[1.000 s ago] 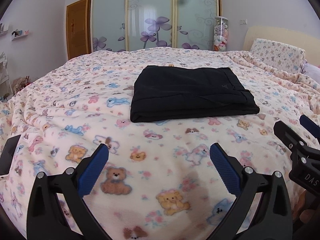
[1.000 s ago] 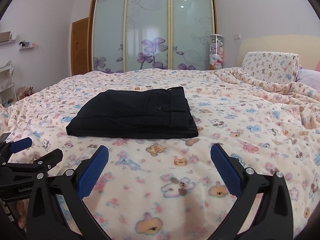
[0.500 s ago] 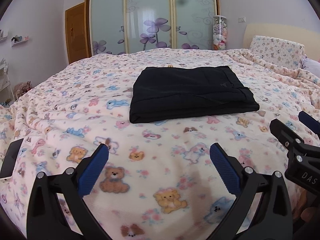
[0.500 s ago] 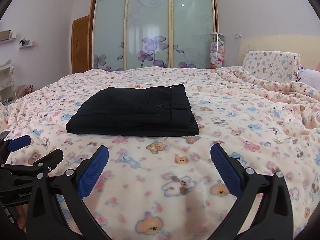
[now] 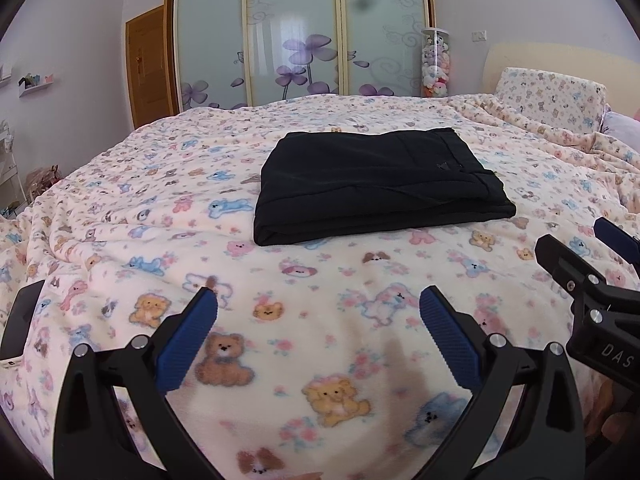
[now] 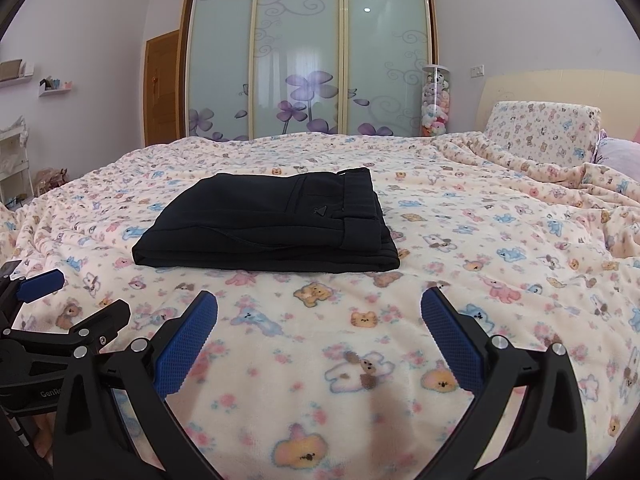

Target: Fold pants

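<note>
Black pants (image 5: pixel 376 184) lie folded into a flat rectangle on the bed, waistband to the right; they also show in the right wrist view (image 6: pixel 272 224). My left gripper (image 5: pixel 318 320) is open and empty, hovering over the blanket well short of the pants. My right gripper (image 6: pixel 319 320) is open and empty, also back from the pants. The right gripper shows at the right edge of the left wrist view (image 5: pixel 592 276), and the left gripper at the left edge of the right wrist view (image 6: pixel 52 312).
The bed has a cream blanket with cartoon animals (image 5: pixel 168 216). A dark phone (image 5: pixel 20 320) lies at its left edge. A pillow (image 6: pixel 540 132) and headboard stand at the right. Sliding wardrobe doors (image 6: pixel 308 60) and a plush-toy tube (image 6: pixel 436 100) stand behind.
Both grippers have tilted up and drawn back slightly, so the pants sit a little lower and farther in view. The pants have not moved. Both grippers stay open.
</note>
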`<state>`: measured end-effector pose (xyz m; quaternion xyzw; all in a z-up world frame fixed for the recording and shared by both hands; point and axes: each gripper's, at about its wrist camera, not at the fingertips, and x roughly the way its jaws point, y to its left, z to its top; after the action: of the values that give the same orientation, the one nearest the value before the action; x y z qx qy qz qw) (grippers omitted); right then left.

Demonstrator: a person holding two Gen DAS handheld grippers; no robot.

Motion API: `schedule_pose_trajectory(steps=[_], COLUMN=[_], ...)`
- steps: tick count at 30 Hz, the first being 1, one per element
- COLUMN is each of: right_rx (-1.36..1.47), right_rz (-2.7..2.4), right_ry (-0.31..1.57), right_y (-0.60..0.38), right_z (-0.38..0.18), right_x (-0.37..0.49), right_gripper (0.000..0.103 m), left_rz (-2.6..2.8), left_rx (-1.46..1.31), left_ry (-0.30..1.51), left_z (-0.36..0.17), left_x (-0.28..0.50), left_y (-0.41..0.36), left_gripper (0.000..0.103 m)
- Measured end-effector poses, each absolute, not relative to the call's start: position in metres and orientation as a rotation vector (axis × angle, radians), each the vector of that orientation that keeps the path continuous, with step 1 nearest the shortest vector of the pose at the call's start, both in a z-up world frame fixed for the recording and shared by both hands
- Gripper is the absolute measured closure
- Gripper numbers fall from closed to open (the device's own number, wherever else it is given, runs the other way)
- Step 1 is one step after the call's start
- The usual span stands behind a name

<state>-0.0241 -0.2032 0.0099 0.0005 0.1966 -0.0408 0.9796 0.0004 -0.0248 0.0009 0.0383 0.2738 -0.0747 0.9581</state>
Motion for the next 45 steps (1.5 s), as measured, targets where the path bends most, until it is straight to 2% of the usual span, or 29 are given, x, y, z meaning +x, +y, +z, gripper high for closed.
schedule_pose_trajectory(steps=[45], right_rx=[0.005], right_rz=[-0.084], right_ry=[0.406], right_y=[-0.2076], right_z=[0.0057], right_x=[-0.0229], right_gripper=[0.001], left_rz=[-0.159], left_rx=[0.083], left_ry=[0.563], left_z=[-0.0005], left_x=[0.0024], left_y=[-0.0226], left_gripper=[0.002])
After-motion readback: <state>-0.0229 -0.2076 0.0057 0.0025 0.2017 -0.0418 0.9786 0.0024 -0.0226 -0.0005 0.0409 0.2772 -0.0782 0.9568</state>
